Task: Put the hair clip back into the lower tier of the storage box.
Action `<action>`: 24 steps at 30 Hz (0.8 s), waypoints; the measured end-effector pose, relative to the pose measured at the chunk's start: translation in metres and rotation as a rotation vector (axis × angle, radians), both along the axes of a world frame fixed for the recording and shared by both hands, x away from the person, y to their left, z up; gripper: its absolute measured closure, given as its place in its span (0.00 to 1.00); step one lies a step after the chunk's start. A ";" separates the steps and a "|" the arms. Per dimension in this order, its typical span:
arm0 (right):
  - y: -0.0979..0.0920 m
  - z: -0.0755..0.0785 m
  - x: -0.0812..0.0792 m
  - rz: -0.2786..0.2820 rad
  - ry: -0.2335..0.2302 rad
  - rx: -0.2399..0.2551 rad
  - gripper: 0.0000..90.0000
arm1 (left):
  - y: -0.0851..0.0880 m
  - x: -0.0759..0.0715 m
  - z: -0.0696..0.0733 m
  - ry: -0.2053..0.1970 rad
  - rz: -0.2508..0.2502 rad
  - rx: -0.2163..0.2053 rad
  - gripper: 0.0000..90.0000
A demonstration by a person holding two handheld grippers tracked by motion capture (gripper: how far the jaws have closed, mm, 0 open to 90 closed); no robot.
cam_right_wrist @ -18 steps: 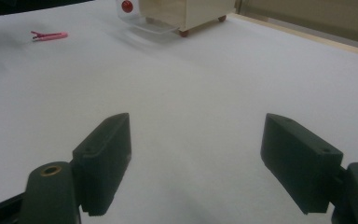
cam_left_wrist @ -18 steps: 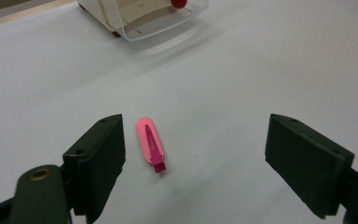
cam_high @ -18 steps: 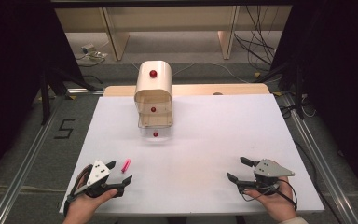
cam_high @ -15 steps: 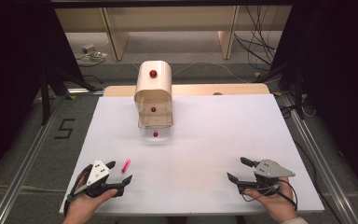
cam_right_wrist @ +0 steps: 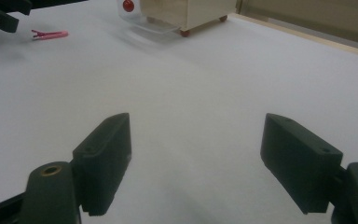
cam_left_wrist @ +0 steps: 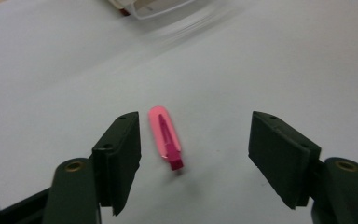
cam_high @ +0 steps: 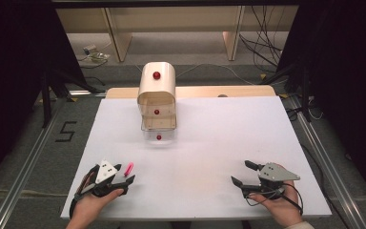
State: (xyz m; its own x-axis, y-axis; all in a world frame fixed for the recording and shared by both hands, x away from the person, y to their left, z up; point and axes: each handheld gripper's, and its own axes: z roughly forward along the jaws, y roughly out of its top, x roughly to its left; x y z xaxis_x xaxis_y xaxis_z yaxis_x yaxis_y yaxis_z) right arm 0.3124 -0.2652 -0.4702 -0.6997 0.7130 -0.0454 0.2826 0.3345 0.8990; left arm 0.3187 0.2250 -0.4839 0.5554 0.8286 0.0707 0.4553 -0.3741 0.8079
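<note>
In the high view, the left gripper [cam_high: 119, 177] sits at lower left, jaws open and empty. The pink clip [cam_high: 128, 168] lies flat on the white tabletop [cam_high: 219, 143] just beyond them, long axis running up-right. The right gripper [cam_high: 242, 174], lower right, also stands open and empty. Farther up stands the small wooden drawer cabinet [cam_high: 157, 98].

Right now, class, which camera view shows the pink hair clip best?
The left gripper view: the pink hair clip lies large and sharp, untouched, between open jaws. The high view shows a small pink sliver; the right gripper view shows it far off.
</note>
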 end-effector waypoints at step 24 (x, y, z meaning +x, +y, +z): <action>0.002 0.000 0.001 0.013 0.003 -0.004 0.29 | 0.005 0.027 -0.015 0.138 0.068 -0.015 0.83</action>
